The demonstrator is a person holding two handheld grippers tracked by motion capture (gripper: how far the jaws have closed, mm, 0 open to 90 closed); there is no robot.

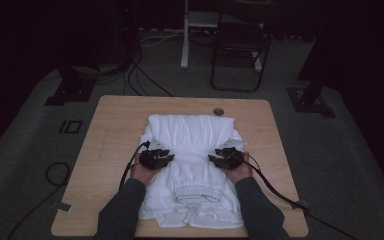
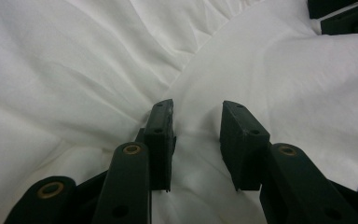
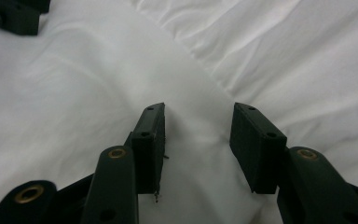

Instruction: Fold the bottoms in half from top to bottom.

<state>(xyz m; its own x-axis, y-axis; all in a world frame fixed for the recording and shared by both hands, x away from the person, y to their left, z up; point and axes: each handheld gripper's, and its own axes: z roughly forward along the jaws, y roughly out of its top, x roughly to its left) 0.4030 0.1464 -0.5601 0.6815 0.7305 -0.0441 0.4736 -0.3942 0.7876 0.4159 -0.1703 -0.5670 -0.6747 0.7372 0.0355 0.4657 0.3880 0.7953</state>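
A white, soft cotton garment [image 1: 192,165], folded into a thick stack with a ribbed cuff [image 1: 196,192] showing toward six o'clock, lay across the middle of the light wooden bench [image 1: 105,150]. It covered the bench centre from about twelve o'clock down to the near edge at six.

The left claw [image 1: 156,158] sat on the cloth at about nine o'clock of the stack, the right claw [image 1: 228,158] at about three o'clock, each in a hand coming up from six o'clock. In the left gripper view the left claw [image 2: 196,135] had its jaws parted over a smooth folded panel, with cloth lying under the gap but nothing pinched. The right claw [image 3: 199,140] in the right gripper view stood likewise released, jaws apart above a raised fold, pads clear of the fabric.

The garment looked light, limp and thick in its layers; it would probably sag and unfold if lifted from a single point. Its surface seemed matte rather than slippery, so a pinch should hold. The best places to take hold seemed to be the doubled edges at nine and three o'clock, both sides at once, biting through all layers so that the stack stayed together.
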